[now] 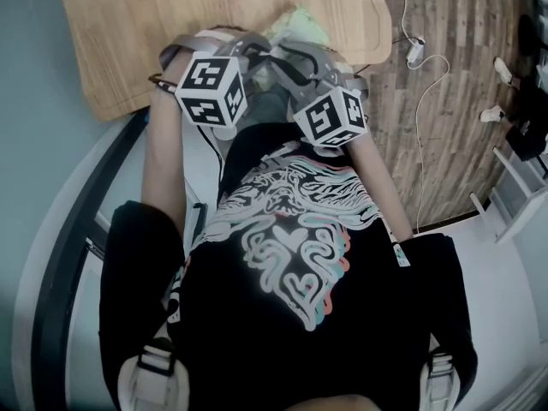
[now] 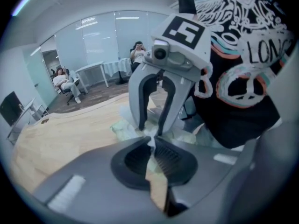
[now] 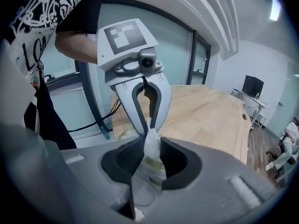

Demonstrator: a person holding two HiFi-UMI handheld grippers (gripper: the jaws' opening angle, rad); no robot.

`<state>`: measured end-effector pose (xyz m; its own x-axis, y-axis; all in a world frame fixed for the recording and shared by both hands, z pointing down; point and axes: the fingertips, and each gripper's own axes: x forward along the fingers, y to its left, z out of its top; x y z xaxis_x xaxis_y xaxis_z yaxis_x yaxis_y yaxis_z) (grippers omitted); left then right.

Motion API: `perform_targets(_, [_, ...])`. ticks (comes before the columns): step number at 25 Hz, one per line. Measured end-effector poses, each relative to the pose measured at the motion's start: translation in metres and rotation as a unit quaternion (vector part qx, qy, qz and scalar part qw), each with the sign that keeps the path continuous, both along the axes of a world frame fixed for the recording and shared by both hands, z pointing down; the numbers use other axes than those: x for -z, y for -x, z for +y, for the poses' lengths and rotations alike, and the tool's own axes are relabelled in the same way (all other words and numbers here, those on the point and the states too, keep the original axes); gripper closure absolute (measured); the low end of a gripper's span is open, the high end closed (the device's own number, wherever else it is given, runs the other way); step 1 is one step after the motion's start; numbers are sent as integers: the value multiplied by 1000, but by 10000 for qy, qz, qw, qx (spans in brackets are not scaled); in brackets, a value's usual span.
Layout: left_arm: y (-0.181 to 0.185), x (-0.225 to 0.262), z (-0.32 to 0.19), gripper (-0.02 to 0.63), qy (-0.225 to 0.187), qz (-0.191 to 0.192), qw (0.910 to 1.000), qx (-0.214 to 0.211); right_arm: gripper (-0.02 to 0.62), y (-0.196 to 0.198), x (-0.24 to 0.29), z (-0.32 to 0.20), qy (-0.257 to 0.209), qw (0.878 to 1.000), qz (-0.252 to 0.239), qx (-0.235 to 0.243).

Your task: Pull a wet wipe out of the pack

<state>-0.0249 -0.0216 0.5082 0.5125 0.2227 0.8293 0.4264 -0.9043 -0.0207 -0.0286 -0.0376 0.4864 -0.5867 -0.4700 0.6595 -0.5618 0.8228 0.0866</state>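
Wooden table point(image 1: 128, 24): the pale green pack point(image 1: 297, 20) lies on it, close to the edge nearest us. Both grippers are bunched over the pack.

Progress, as we judge it: the pull is begun but not finished. A tuft of white wet wipe point(image 3: 150, 135) stands up out of the pack's top, and its lower part runs down into the pack. The wipe is not yet free.

Left gripper point(image 2: 151, 143): jaws brought together, pinching the top of the wipe. The right gripper view shows its tips meeting on the tuft.

Right gripper point(image 3: 152, 148): jaws spread wide, one on either side of the wipe, pads not pressing it. It holds nothing. We cannot tell whether its tips touch the pack.

Left to do, we reckon: draw the wipe up and clear with the left gripper. The pack may lift with it unless the right gripper steadies it.

Container: the pack only. Its contents are hidden apart from the one wipe emerging, so we cannot tell how full it is.
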Motion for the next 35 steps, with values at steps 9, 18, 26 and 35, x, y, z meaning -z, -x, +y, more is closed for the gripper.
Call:
perform_targets(9, [3,13,3,603,5,75,10000,60,532,8,-2,3,15,9995,230,195])
perform_targets(18, [8,13,5,604,-109,70,9997,191,554,11,-5,6,-14,9998,132,178])
perform_targets(26, [13,14,0,604,-114,118,9991,385,554,7,-19,6,135,9998,132,38])
perform_targets(35, [24,20,-4,604,-180,110,9984,531,554,8,-23,6,211,9997,153,17])
